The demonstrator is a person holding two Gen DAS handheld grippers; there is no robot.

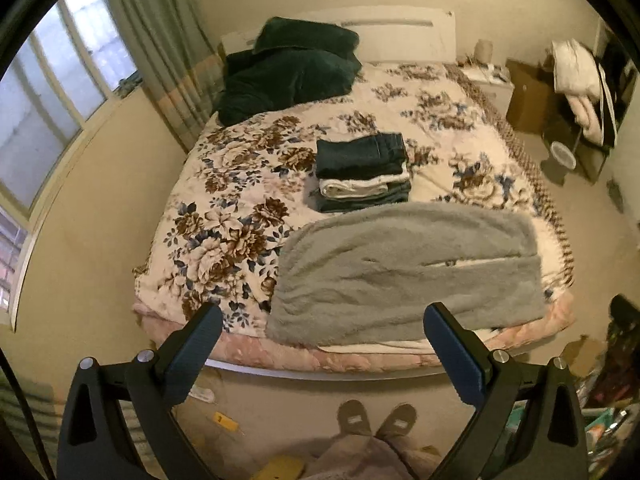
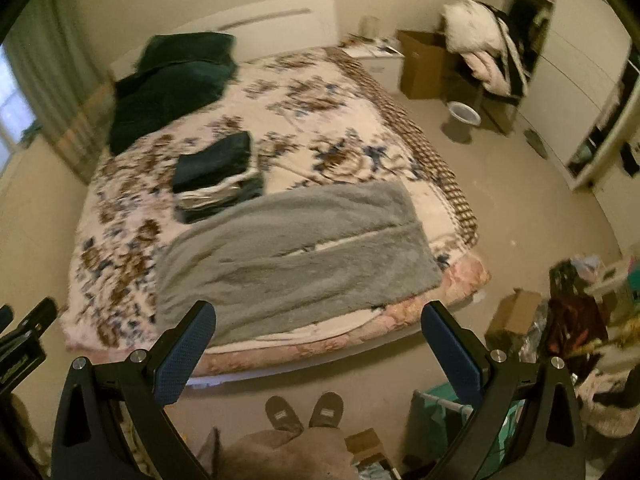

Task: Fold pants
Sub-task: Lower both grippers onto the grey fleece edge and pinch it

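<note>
Fingers (image 2: 188,356) spread; wardrobe (image 2: 576,80) only rightward.

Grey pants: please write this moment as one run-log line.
grey pants flat on bed | left gripper open | right gripper open | both above

A bed with a floral-print quilt (image 1: 240,216) carries a dark green velvet blanket (image 1: 288,72) near the headboard. A brown cardboard box (image 2: 420,64) stands beside the white nightstand (image 2: 380,60).
</note>
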